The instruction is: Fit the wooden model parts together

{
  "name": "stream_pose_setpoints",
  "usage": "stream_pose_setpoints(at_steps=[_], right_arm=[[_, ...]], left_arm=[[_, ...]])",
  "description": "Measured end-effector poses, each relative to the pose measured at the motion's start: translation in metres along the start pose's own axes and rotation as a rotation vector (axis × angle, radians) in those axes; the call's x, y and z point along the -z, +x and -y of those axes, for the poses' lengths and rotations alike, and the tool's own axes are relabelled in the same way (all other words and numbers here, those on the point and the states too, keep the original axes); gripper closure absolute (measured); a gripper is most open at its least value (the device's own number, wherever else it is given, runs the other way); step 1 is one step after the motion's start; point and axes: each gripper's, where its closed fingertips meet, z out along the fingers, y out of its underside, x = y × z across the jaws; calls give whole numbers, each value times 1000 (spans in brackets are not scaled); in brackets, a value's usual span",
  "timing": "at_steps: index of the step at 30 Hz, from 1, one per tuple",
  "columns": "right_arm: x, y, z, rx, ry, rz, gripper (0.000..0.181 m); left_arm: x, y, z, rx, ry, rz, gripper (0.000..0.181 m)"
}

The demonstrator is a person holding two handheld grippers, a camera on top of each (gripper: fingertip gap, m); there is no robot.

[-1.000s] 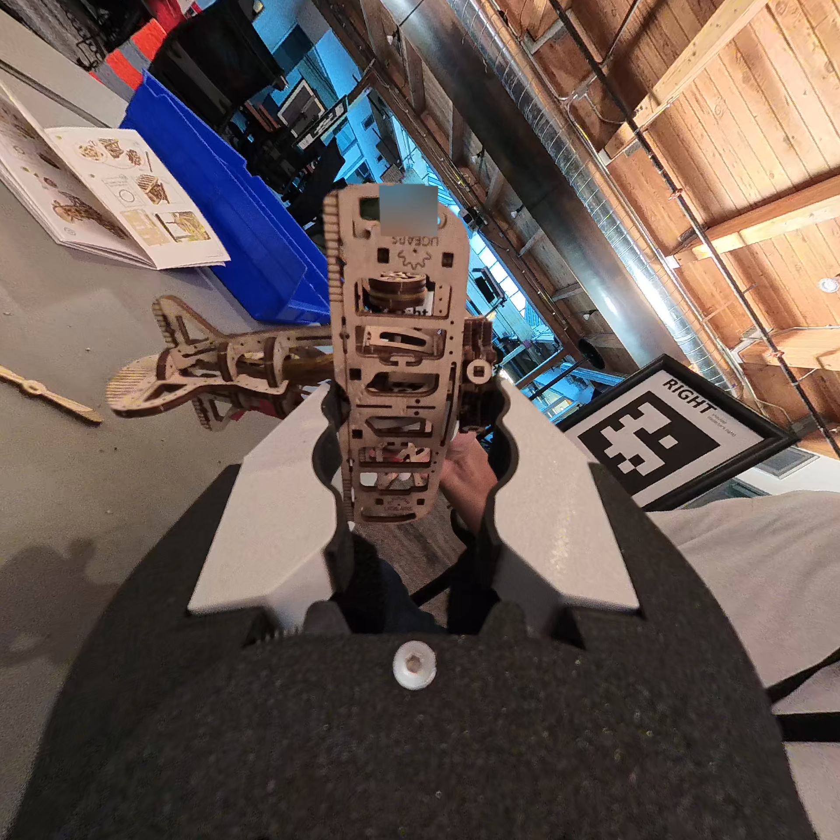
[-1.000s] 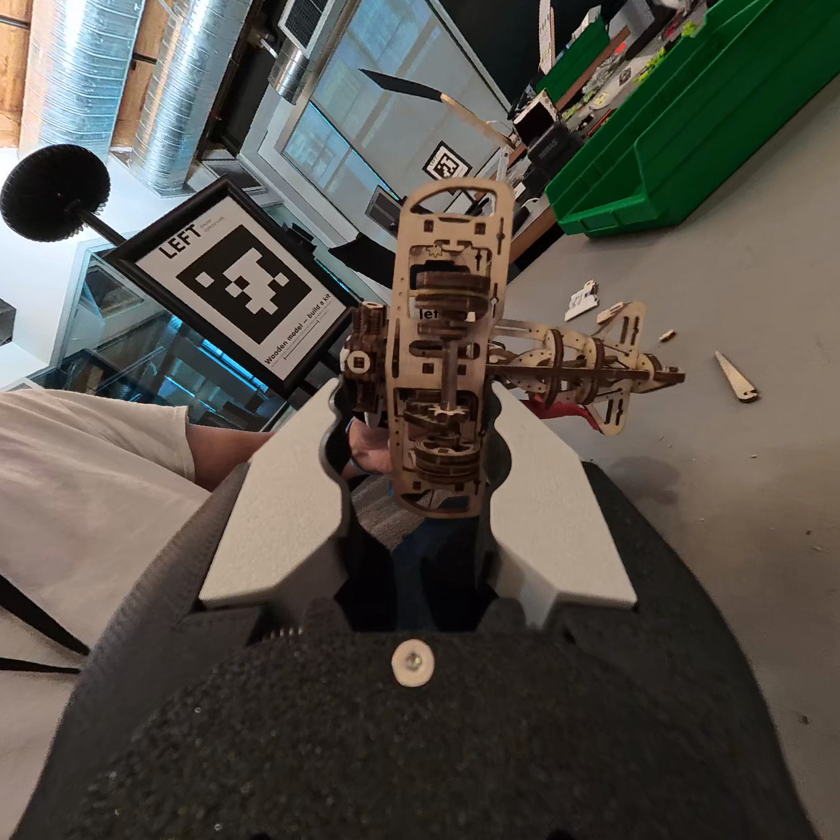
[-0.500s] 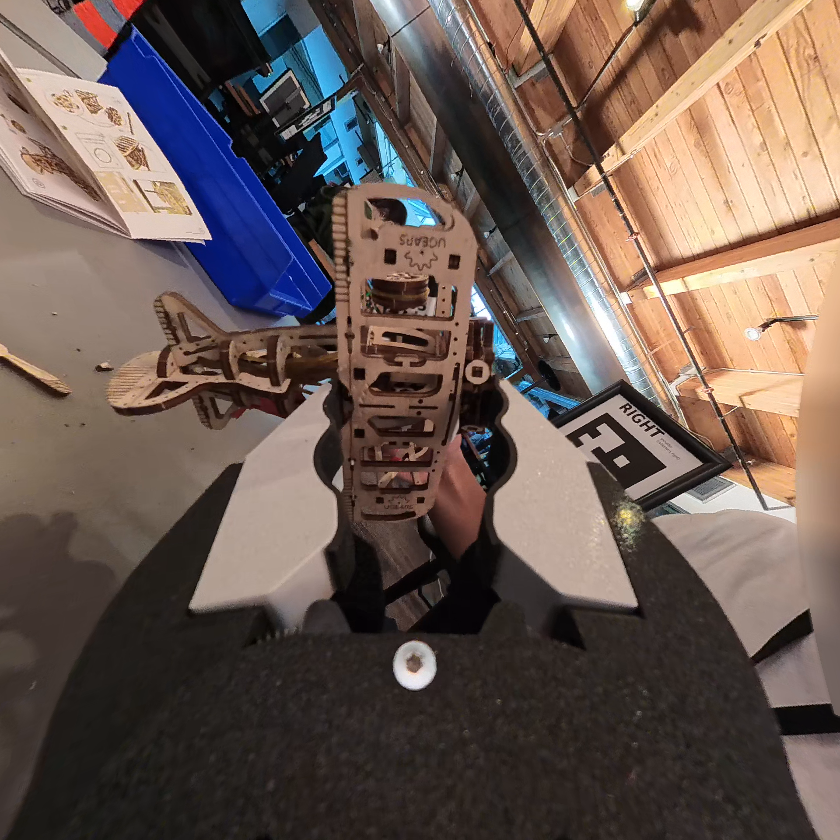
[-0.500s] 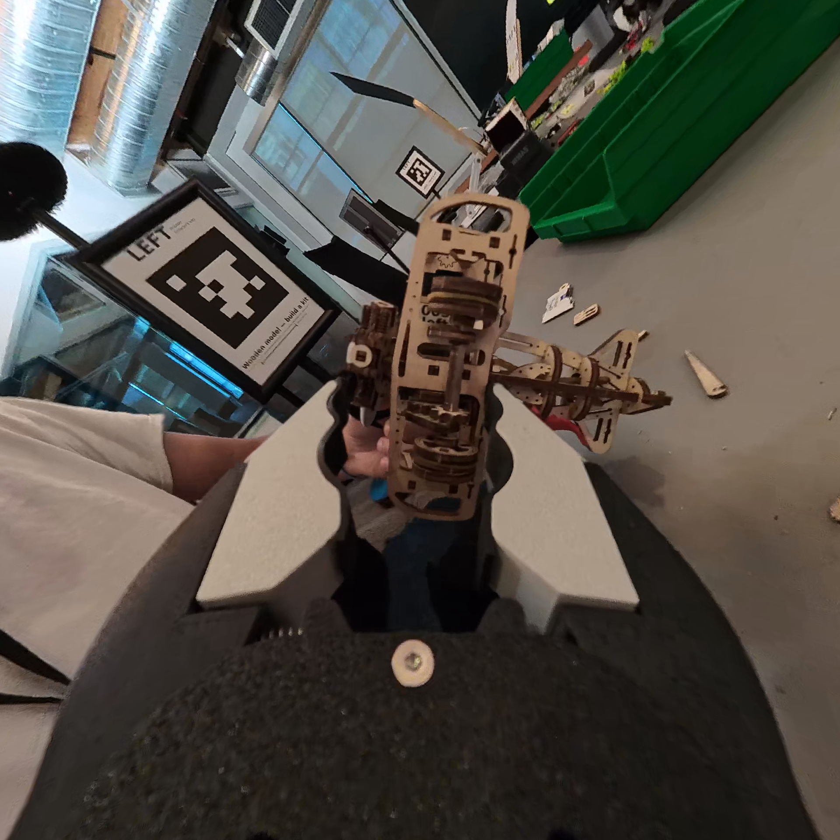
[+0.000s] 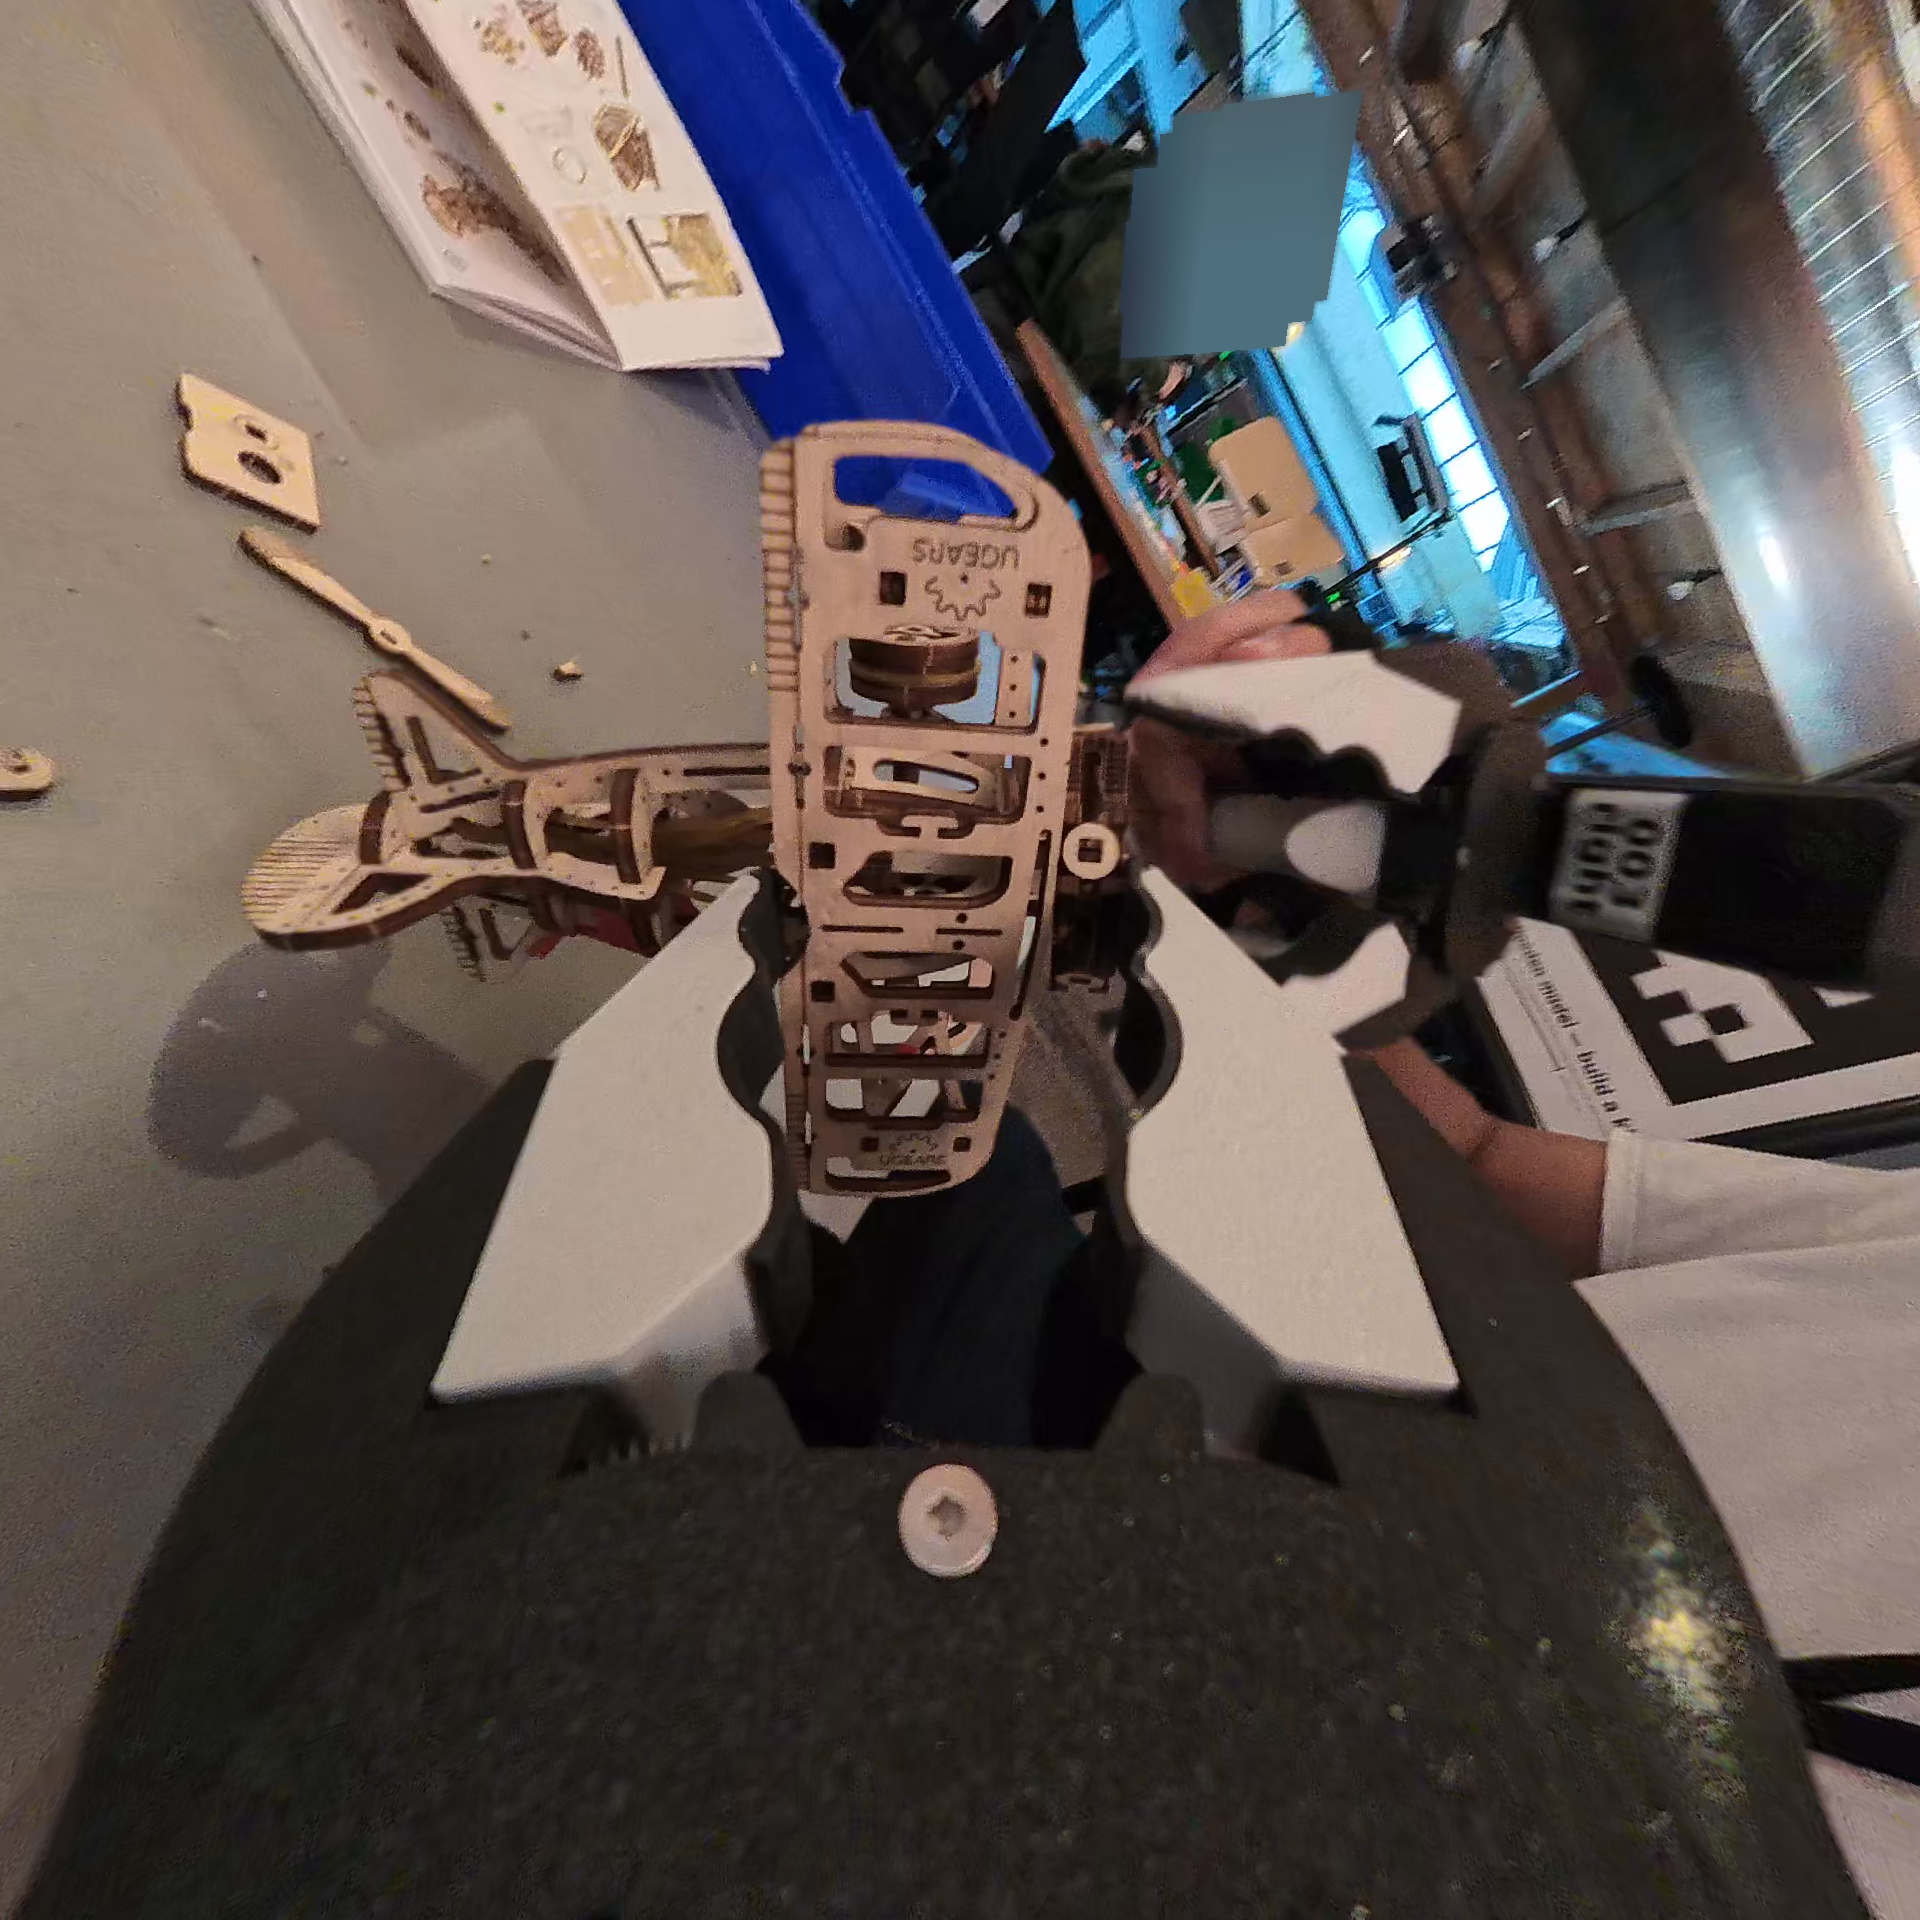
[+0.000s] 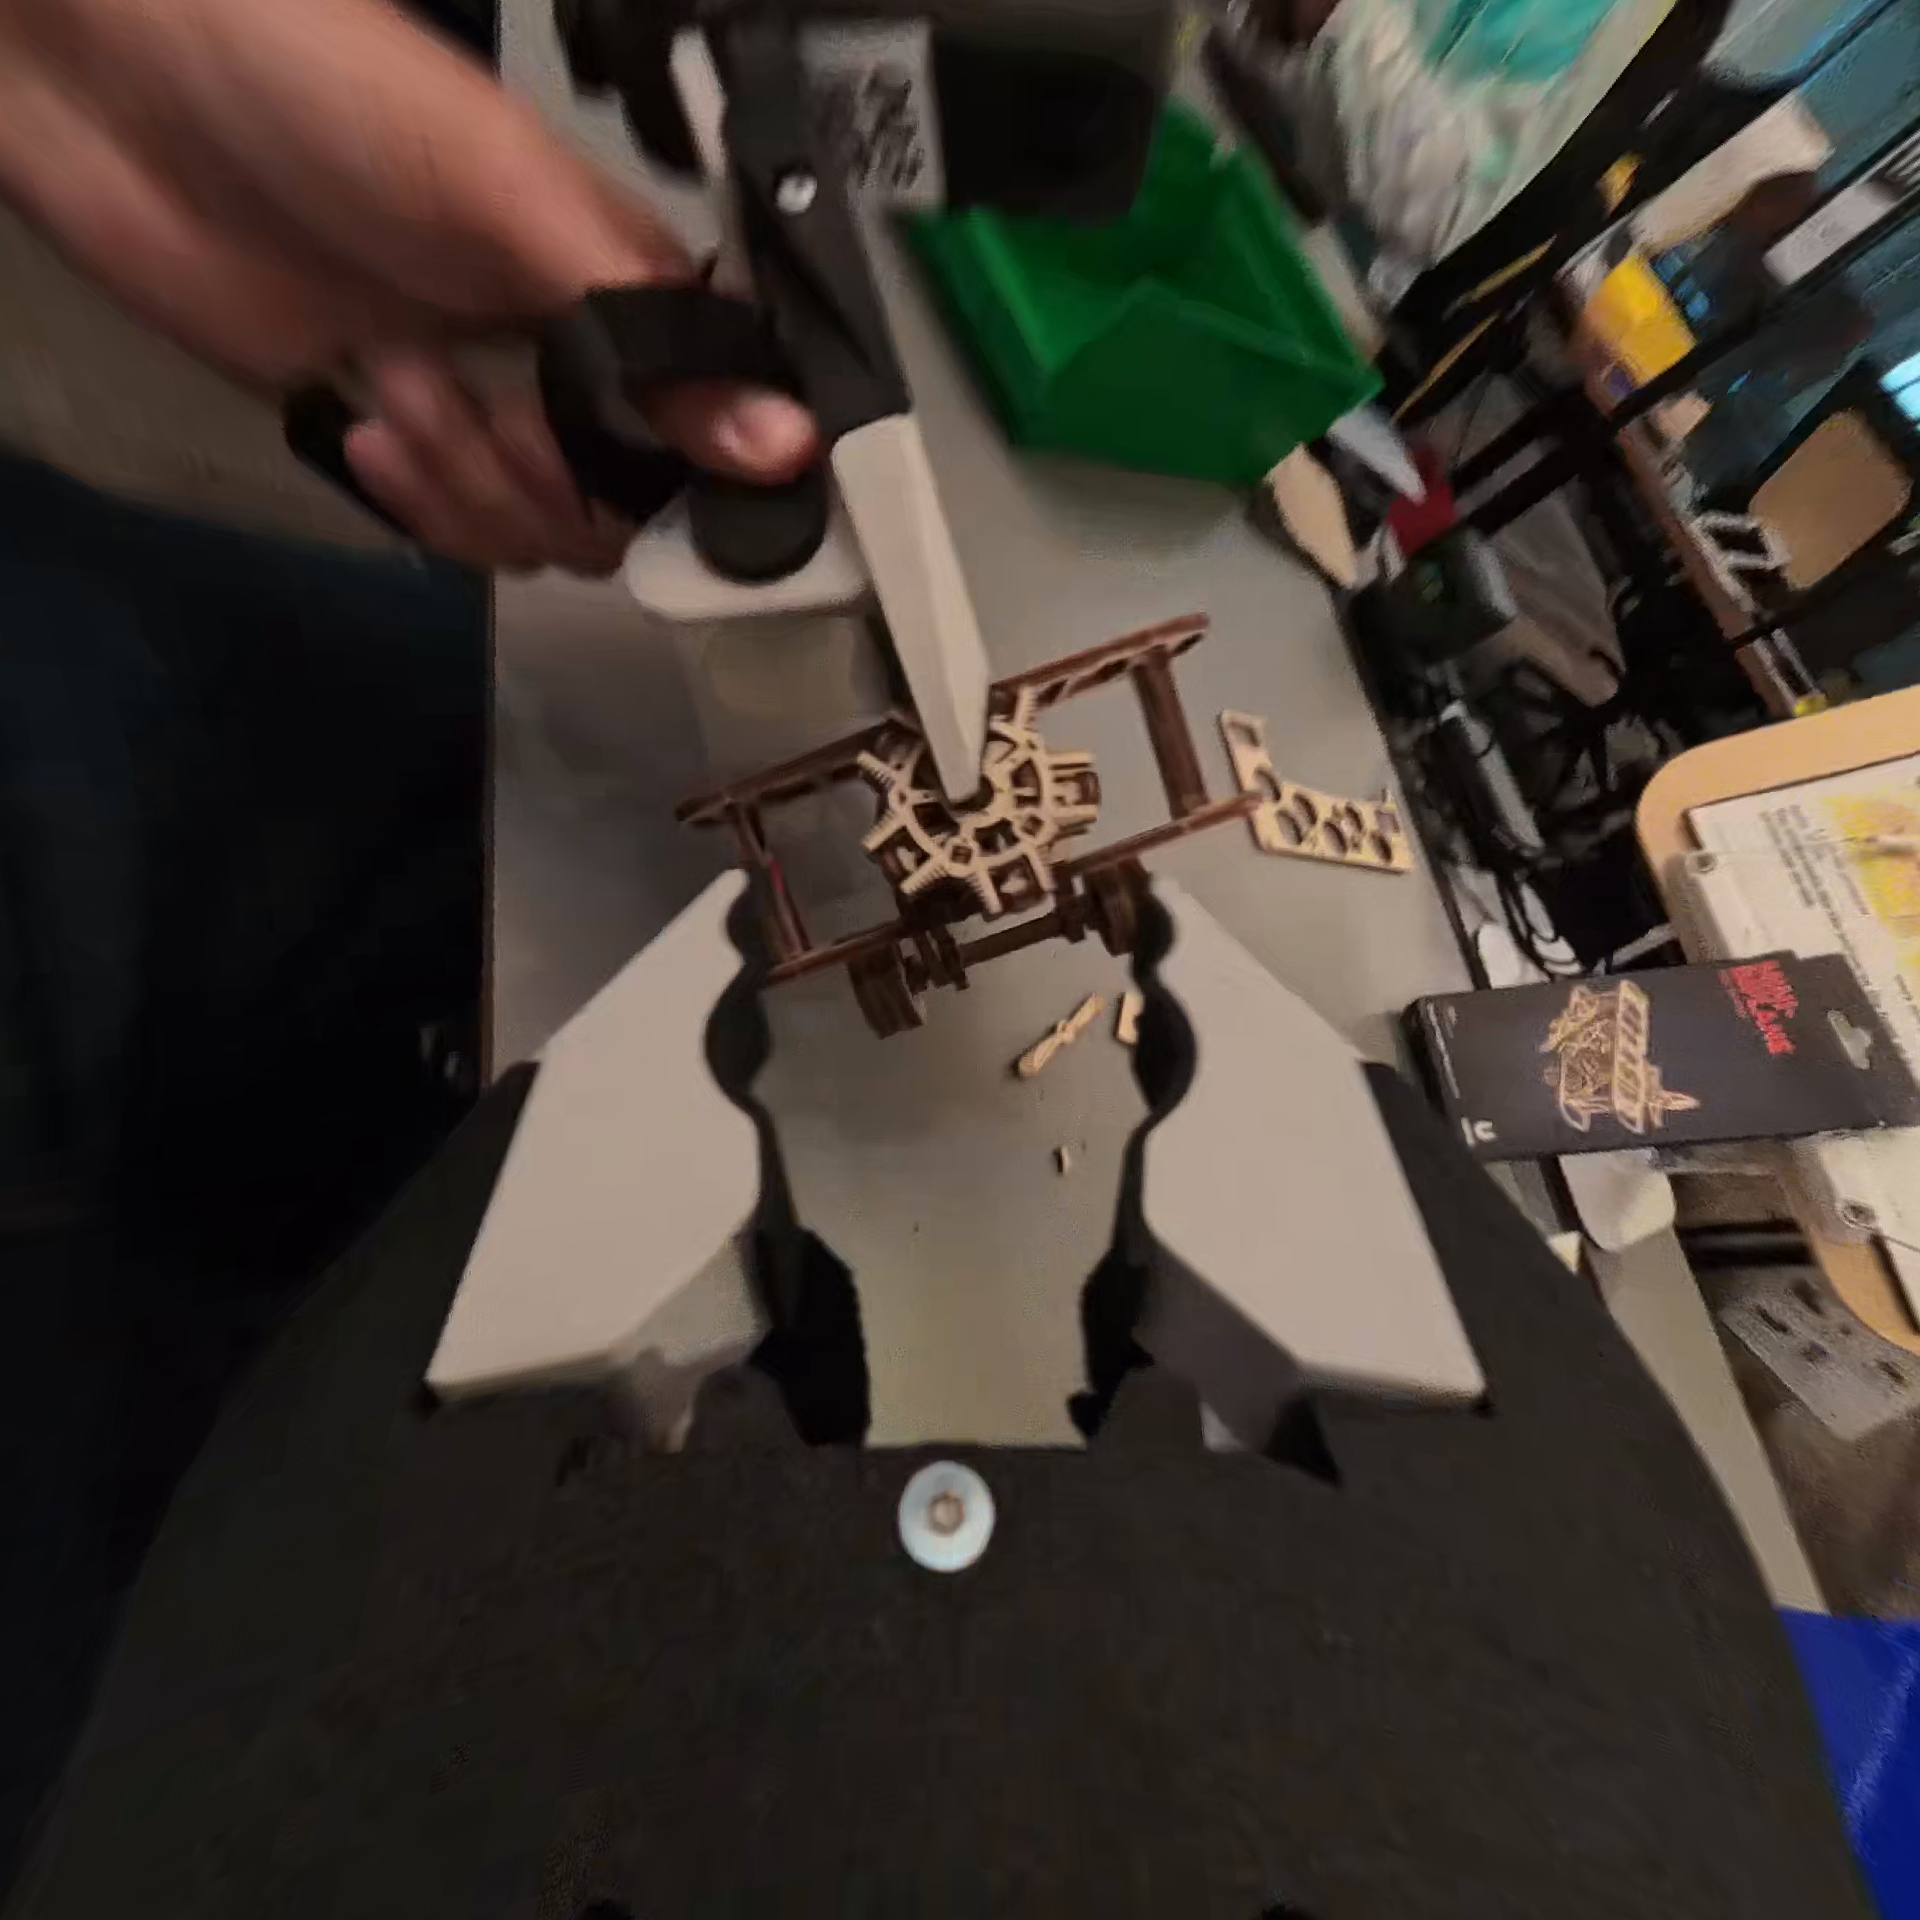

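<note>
Grey bench (image 5: 156, 644) fills a workshop scene, with a blue bin (image 5: 831, 260) and an open instruction booklet (image 5: 582, 177) at its far side. Above it, the left tool (image 5: 940, 966) is clamped on the wing of a wooden model plane (image 5: 914, 810), whose tail points left. Loose wooden pieces (image 5: 249, 457) lie nearby. The right tool (image 6: 945, 966) is spread apart and grasps nothing; its view is blurred, but the plane seems just ahead of its tips.

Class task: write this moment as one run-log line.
left tongs: shut on wooden plane model | right tongs: open, empty, facing model | propeller: loose on table
</note>
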Motion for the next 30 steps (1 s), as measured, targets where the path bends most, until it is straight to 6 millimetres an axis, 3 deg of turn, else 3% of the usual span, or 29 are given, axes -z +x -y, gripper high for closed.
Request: stream_pose_setpoints(at_steps=[1,3,6,14,24,28,30], right_arm=[[-3,-3,0,30,-36,-3,100],[-3,-3,9,115,-38,-40,104],[-10,-5,-4,219,-133,-57,109],[-14,-15,-12,203,-157,-2,121],[-16,-23,-15,209,-166,28,130],[-16,-21,-12,207,-172,19,130],[-16,-15,-11,245,-192,-30,115]], left_arm=[[-1,-2,-2,-14,-12,20,120],[-2,-3,-5,-36,-30,42,120],[-3,1,-6,-65,-42,37,120],[-11,13,-21,-287,-152,77,120],[-14,19,-28,-424,-173,87,120],[-13,20,-26,-390,-153,54,120],[-12,19,-27,-395,-160,57,120]])
